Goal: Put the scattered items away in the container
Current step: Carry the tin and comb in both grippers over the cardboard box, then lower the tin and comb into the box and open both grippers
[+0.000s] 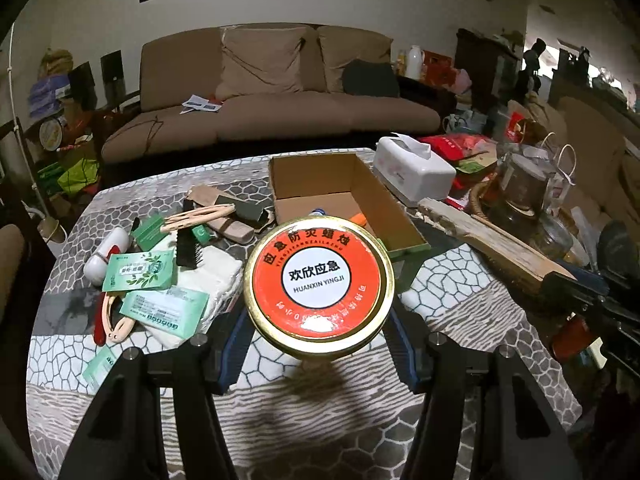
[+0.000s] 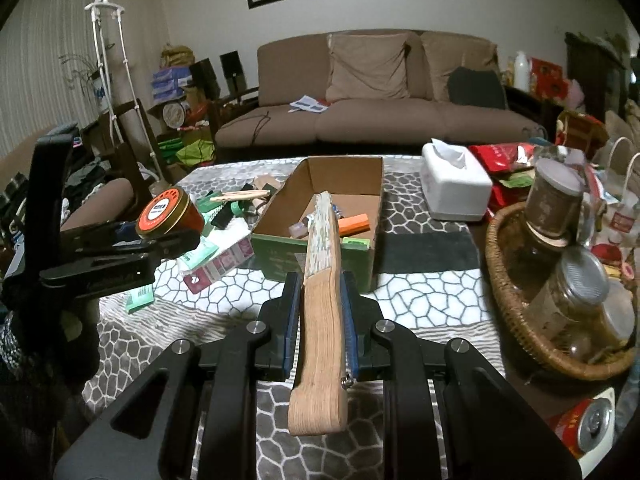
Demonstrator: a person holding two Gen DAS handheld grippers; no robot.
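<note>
Glossy metal tin [image 1: 319, 287], matt wooden brush handle [image 2: 322, 320], cardboard box [image 2: 320, 216].

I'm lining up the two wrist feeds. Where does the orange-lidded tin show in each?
Left wrist: the tin fills the lower centre, held between the left gripper's fingers, lid facing the camera.
Right wrist: the tin sits at mid-left, small, in the other gripper.
Shared landmark: the cardboard box, just beyond the tin in both.

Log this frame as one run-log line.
left gripper: shut on tin, off table | right gripper: shut on folded fan, aimed at box | box: partly filled | pile: remains
</note>
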